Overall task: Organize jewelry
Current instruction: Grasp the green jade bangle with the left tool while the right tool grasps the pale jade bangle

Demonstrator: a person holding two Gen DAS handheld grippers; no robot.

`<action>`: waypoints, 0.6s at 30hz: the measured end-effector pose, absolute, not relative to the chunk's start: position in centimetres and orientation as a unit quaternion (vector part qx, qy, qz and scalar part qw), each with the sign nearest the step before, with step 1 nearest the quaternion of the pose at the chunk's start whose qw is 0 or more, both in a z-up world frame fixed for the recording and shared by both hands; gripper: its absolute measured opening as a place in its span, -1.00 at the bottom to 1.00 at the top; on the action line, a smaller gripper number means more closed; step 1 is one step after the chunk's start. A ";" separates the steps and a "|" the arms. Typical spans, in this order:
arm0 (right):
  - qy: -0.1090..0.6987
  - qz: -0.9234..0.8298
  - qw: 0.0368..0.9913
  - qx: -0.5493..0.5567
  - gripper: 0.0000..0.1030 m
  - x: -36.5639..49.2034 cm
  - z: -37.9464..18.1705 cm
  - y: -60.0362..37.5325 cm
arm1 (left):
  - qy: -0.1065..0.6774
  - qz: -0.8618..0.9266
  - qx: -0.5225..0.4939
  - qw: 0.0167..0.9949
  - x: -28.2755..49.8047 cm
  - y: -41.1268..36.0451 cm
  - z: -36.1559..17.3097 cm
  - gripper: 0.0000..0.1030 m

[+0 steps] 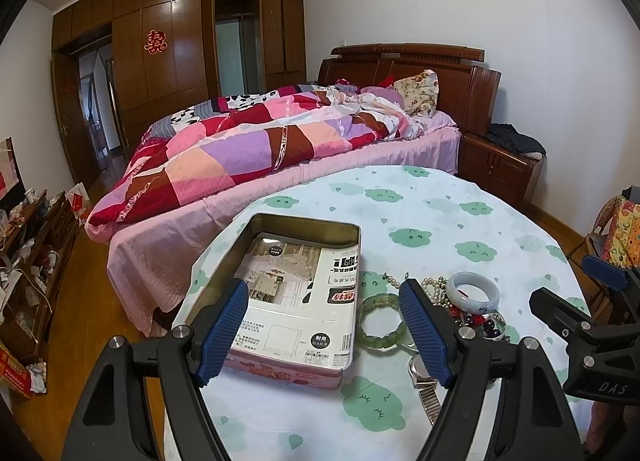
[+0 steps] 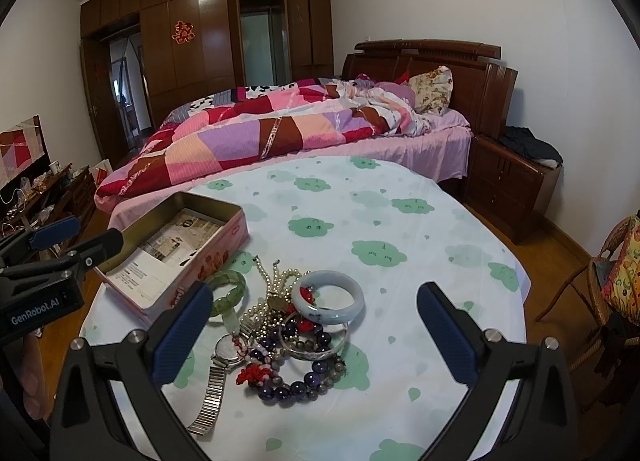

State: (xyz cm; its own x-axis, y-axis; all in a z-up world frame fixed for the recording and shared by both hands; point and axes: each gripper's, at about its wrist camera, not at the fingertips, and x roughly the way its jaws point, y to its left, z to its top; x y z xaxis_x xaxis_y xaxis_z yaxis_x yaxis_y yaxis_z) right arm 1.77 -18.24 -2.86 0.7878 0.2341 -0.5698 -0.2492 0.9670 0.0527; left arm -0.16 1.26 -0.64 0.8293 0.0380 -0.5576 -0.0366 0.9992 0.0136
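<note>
Pale jade bangle atop jewelry pile

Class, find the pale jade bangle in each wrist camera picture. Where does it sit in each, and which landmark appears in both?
Left wrist view: pale jade bangle lies right of centre, low, beside the pearls.
Right wrist view: the bangle lies near centre, atop the jewelry pile.
Shared landmark: the open tin box, to the bangle's left in both.

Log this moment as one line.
left claw: open, empty | right claw: open, empty | jewelry pile: on tablecloth | tin: no jewelry
</note>
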 end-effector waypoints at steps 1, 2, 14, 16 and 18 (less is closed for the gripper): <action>0.302 0.127 0.945 -0.012 1.00 1.8 -3.1 -18.3 | 0.294 0.020 0.000 0.956 -0.2 1.5 -0.9 0.51; 0.304 0.124 0.944 -0.012 1.00 1.9 -3.5 -18.4 | 0.296 0.020 0.000 0.955 0.0 1.5 -1.2 0.51; 0.350 0.080 0.933 0.006 1.00 4.2 -7.2 -21.4 | 0.329 -0.013 0.020 0.944 2.0 -0.6 -4.3 0.51; 0.356 0.076 0.932 0.008 1.00 4.3 -7.6 -21.7 | 0.331 -0.028 0.035 0.943 2.3 -1.8 -4.6 0.49; 0.360 0.074 0.930 0.010 1.00 4.4 -7.9 -22.1 | 0.333 -0.040 0.062 0.940 2.7 -3.4 -5.0 0.21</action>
State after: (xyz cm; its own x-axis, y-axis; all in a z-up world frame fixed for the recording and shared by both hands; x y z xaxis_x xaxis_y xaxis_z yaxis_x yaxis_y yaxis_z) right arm 4.44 -22.11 -7.90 0.7301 0.1445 -0.6678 -0.1302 0.9889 0.0717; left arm 2.75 -3.40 -5.05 0.7752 -0.0337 -0.6308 0.1158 0.9892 0.0894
